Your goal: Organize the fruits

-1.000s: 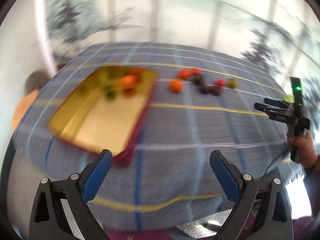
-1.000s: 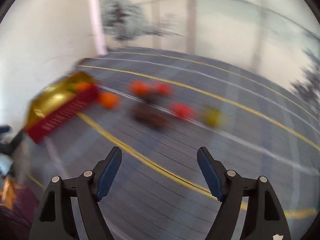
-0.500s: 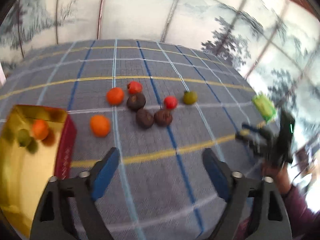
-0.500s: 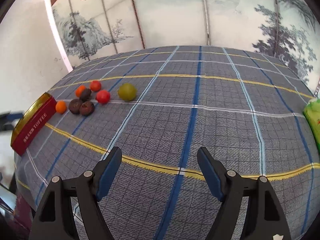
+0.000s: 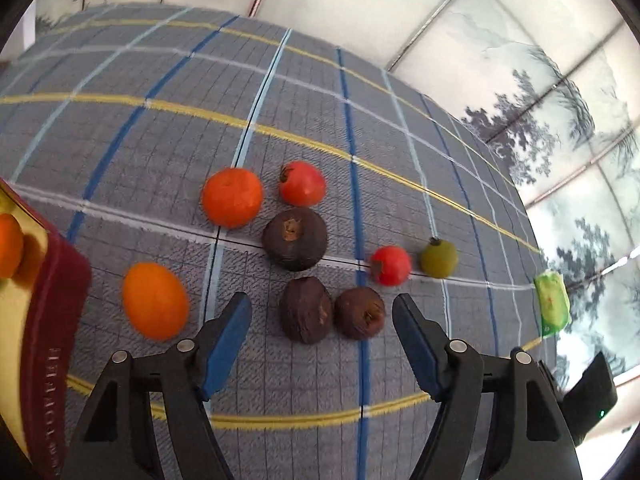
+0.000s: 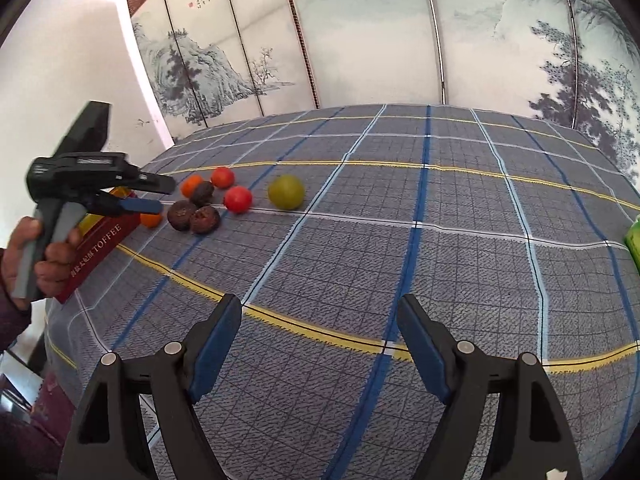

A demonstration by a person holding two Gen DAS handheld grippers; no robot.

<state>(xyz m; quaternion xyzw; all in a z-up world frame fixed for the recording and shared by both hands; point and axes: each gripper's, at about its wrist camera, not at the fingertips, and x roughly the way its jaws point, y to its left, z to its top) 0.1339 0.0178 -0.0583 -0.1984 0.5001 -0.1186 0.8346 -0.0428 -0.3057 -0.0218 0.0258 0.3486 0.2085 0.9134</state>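
Note:
Loose fruits lie in a cluster on the checked cloth: two oranges (image 5: 232, 197) (image 5: 155, 300), two red fruits (image 5: 302, 183) (image 5: 390, 265), a green one (image 5: 438, 258) and three dark brown ones (image 5: 295, 238) (image 5: 305, 310) (image 5: 359, 312). My left gripper (image 5: 322, 304) hovers over the two nearest brown fruits. Its jaws are closing, with both pads clear of the fruit. At the left stands a red and gold toffee tin (image 5: 56, 320) with an orange (image 5: 8, 246) in it. My right gripper (image 6: 319, 302) is open over bare cloth, far from the fruits (image 6: 238, 199).
A green packet (image 5: 553, 304) lies at the table's right edge. In the right wrist view a hand holds the left gripper (image 6: 162, 197) above the tin (image 6: 100, 246). A painted folding screen (image 6: 360, 40) stands behind the table.
The left gripper swung from the tin toward the loose fruits, came closer and lower, and its jaws narrowed. The right gripper steadied over the cloth, and the left gripper entered its view.

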